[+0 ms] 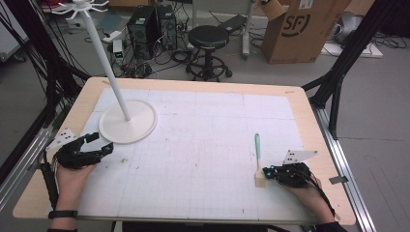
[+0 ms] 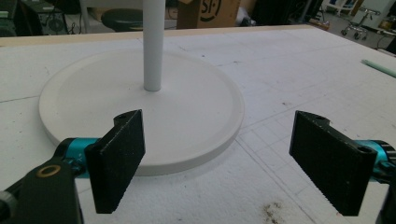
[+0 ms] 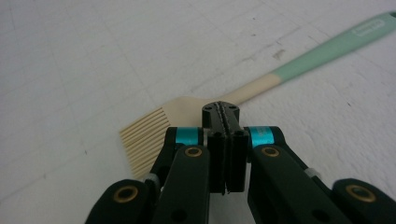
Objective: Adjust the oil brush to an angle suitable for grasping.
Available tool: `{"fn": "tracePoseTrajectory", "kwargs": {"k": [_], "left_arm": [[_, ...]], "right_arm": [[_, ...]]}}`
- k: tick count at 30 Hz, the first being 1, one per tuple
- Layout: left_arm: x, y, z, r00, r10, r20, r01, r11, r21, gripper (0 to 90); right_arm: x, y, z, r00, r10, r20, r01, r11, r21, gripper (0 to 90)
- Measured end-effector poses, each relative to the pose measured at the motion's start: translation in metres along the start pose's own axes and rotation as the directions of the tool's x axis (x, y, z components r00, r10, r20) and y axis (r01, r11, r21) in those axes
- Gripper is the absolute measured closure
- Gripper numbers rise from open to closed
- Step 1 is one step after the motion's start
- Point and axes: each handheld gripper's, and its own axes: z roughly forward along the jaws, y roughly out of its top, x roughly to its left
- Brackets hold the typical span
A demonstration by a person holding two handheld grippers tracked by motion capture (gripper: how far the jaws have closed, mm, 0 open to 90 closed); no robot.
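Note:
A pastry brush (image 1: 258,159) with a mint-green handle and cream bristles lies on the white gridded mat at the right, bristles toward the near edge. My right gripper (image 1: 267,171) sits just right of the bristle head. In the right gripper view its jaws (image 3: 221,114) are pressed together with nothing between them, and the brush (image 3: 261,86) lies on the mat just beyond their tips. My left gripper (image 1: 102,143) rests at the left of the table, open and holding nothing (image 2: 224,158), pointing at the round base (image 2: 187,107) of a white stand (image 1: 128,122).
The stand's tall pole (image 1: 109,63) rises from its base to a hooked top at the far left. Beyond the table's far edge stand a black stool (image 1: 208,38), a cardboard box (image 1: 300,29) and computer towers (image 1: 150,29). Black frame legs flank both table sides.

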Motion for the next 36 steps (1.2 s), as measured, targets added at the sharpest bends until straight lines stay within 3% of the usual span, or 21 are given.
{"fn": "tracePoseTrajectory", "kwargs": {"k": [20,36], "left_arm": [[0.001,0.001,0.001,1.0000,0.001,0.004,-0.001,1.0000,-0.008,18.8],[0.002,0.002,0.002,0.9999,0.003,0.011,-0.003,0.9999,-0.011,18.8]], "right_arm": [[0.014,0.037,0.048,1.0000,-0.002,0.009,0.002,1.000,-0.014,90.0],[0.008,0.072,0.088,0.9961,0.024,0.085,-0.021,0.999,-0.028,90.0]]}}
